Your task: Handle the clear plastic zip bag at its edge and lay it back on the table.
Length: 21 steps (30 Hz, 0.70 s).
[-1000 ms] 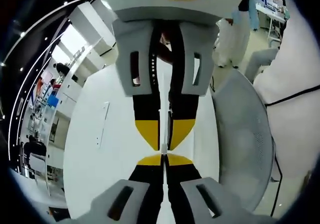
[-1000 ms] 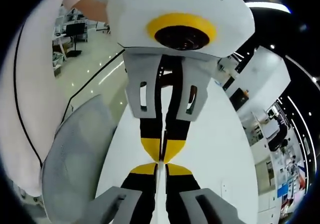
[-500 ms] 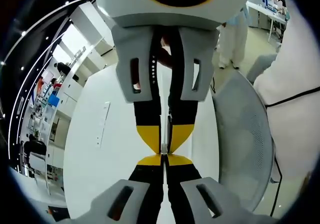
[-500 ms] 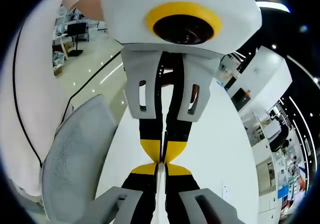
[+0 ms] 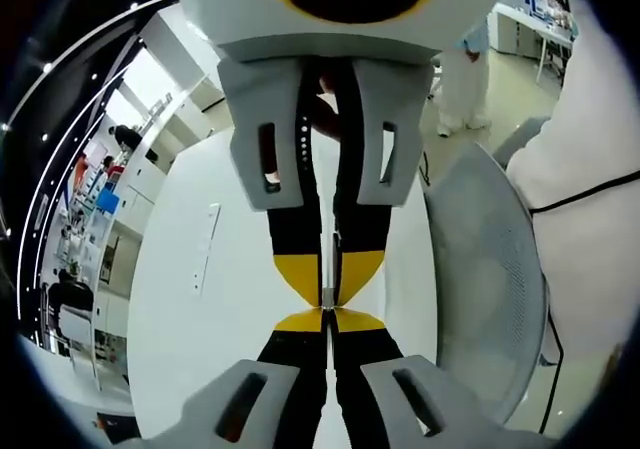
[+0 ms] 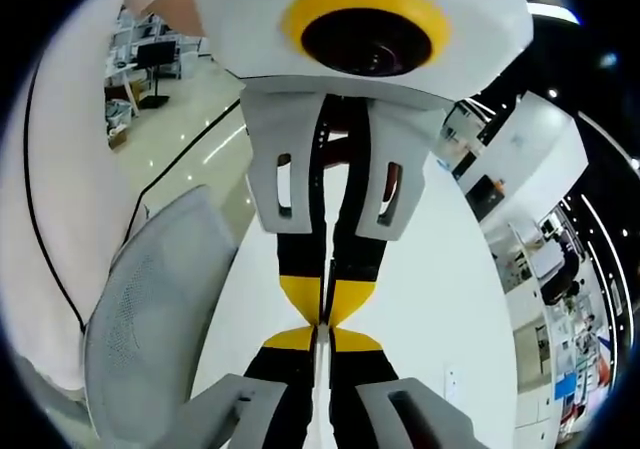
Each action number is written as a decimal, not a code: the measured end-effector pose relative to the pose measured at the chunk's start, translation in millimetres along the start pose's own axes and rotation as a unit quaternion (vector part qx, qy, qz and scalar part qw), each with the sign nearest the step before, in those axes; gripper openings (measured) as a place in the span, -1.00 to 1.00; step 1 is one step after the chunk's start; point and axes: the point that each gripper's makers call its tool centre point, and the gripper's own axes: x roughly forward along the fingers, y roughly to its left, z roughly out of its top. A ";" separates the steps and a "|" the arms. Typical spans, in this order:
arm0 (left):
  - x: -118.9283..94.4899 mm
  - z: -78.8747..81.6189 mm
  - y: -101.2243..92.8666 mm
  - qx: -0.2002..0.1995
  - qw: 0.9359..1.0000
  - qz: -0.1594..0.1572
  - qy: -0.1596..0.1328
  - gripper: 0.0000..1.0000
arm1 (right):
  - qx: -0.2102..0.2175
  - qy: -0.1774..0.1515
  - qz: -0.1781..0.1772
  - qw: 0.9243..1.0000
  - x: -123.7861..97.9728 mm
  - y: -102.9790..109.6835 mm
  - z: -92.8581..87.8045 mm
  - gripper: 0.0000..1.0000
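Left gripper view: left tool (image 5: pixel 327 321) jaws closed tip-to-tip against right tool (image 5: pixel 328 294), pinching thin clear bag edge (image 5: pixel 327 269), barely visible, above white tabletop (image 5: pixel 230 299).

Right gripper view: right tool (image 6: pixel 320 337) likewise closed on bag edge (image 6: pixel 322 354). Best lowered level, both tools together, opening only once flat.

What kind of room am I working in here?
Probably an open-plan office or lab: a white table, a grey mesh office chair beside it, and in the left gripper view, shelves and workstations along the far wall.
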 end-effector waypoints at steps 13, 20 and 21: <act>-1.2 -0.8 -3.4 0.010 1.000 -0.001 0.001 -1.00 | -0.003 0.001 -0.004 1.000 1.8 2.6 -1.2 -1.00; -0.7 0.7 -4.6 0.015 1.000 -0.001 -0.001 -1.00 | 0.001 0.004 -0.006 1.000 0.6 4.1 -2.8 -1.00; -0.6 0.9 -4.8 0.015 1.000 -0.002 -0.001 -1.00 | 0.004 0.004 -0.006 1.000 1.0 4.0 -2.8 -1.00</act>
